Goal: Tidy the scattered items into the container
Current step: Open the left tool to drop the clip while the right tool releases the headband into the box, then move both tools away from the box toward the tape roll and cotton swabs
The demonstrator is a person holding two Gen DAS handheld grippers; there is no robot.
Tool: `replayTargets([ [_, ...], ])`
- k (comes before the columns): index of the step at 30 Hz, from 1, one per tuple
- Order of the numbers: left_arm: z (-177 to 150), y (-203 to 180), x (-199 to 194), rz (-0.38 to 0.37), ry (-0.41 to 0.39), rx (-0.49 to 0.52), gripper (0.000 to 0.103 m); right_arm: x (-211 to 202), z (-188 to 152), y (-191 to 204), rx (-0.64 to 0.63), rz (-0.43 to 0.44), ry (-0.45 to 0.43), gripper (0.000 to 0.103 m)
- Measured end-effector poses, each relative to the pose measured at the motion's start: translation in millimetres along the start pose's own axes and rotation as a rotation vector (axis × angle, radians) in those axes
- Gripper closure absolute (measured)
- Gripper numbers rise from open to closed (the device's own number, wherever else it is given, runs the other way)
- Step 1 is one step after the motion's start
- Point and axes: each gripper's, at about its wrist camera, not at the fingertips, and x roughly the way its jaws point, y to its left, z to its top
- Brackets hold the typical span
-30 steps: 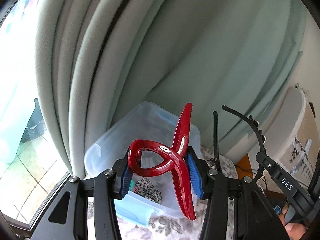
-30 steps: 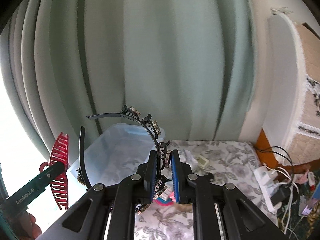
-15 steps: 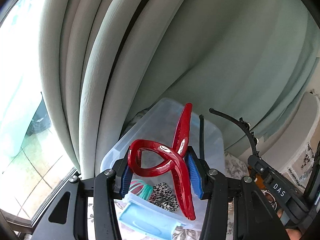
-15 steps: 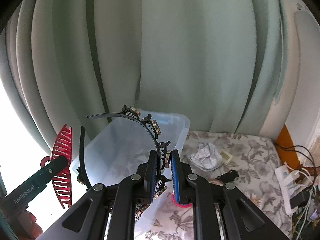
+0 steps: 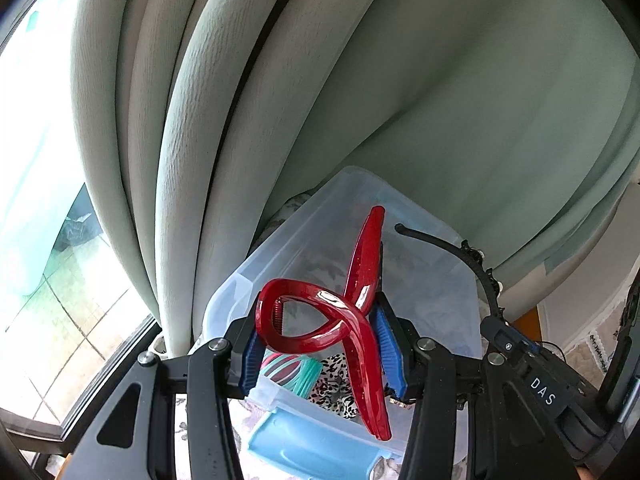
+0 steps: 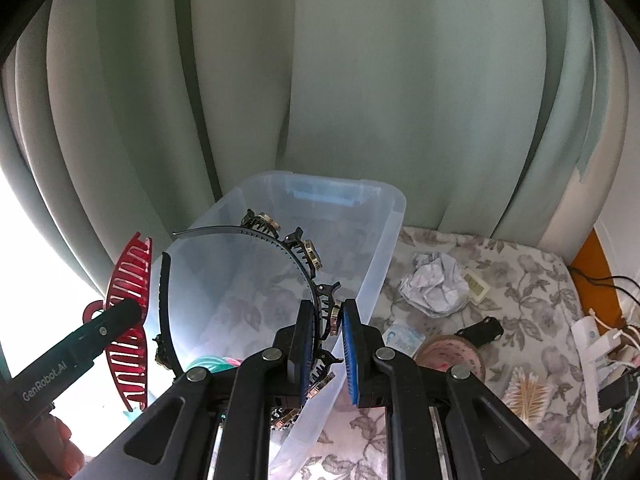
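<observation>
My left gripper [image 5: 320, 340] is shut on a glossy red banana hair clip [image 5: 352, 320], held above the near end of a clear plastic container [image 5: 256, 272]. The clip [image 6: 128, 304] also shows at the left of the right wrist view. My right gripper [image 6: 326, 328] is shut on a black headband [image 6: 288, 244] with small clips along it, arching over the container [image 6: 380, 240]. The headband [image 5: 460, 256] also appears on the right of the left wrist view. Inside the container lie a teal scrunchie [image 5: 296, 372] and a leopard-print piece [image 5: 332, 388].
Grey-green curtains [image 6: 360, 80] hang right behind the container. On the floral cloth [image 6: 520, 280] to its right lie a crumpled paper [image 6: 434, 284], a small card [image 6: 404, 338], a pink round tin [image 6: 452, 360], a black clip [image 6: 482, 330] and a power strip [image 6: 600, 340]. A blue lid [image 5: 312, 448] lies beside the container.
Both grippers have sunk and come closer to the container, which now looms larger beneath the clip and headband. Neither grip has changed.
</observation>
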Motion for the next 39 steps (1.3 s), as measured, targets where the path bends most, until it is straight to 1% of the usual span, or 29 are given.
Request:
replayTargets([
  [7, 2, -3, 9, 0.005, 0.01, 0.009, 0.052, 0, -1, 1, -0.001, 0.012, 0.016, 0.087],
  [12, 2, -5, 12, 0.005, 0.015, 0.019, 0.051, 0, -2, 2, -0.01, 0.031, 0.023, 0.082],
  [16, 3, -5, 15, 0.005, 0.019, 0.023, 0.051, 1, -3, 6, -0.024, 0.032, 0.034, 0.082],
  [19, 5, -8, 25, 0.006, 0.029, 0.021, 0.051, 1, -3, 6, -0.021, 0.036, 0.036, 0.082],
  [20, 1, -11, 22, 0.005, 0.031, 0.02, 0.051, 1, -3, 6, -0.02, 0.037, 0.037, 0.082],
  [22, -15, -13, 4, 0.005, 0.034, 0.021, 0.051, 1, -3, 6, -0.022, 0.039, 0.039, 0.082],
  [25, -18, -9, -14, 0.003, 0.039, 0.026, 0.05, 0, -3, 9, -0.033, 0.049, 0.038, 0.074],
  [28, -18, -2, -24, 0.004, 0.04, 0.029, 0.048, -1, -3, 12, -0.042, 0.053, 0.034, 0.071],
  [29, -17, 3, -34, 0.005, 0.039, 0.028, 0.047, -2, -3, 12, -0.046, 0.054, 0.033, 0.07],
  [30, -16, 4, -35, 0.007, 0.039, 0.028, 0.044, -2, -4, 13, -0.048, 0.055, 0.032, 0.069],
  [32, -16, 0, -28, 0.009, 0.039, 0.027, 0.043, -2, -4, 13, -0.046, 0.055, 0.032, 0.061],
  [34, -18, -2, -30, 0.01, 0.041, 0.027, 0.043, -3, -4, 13, -0.044, 0.056, 0.031, 0.058],
  [39, -23, -11, -28, 0.013, 0.047, 0.027, 0.043, -5, -4, 14, -0.046, 0.058, 0.031, 0.056],
])
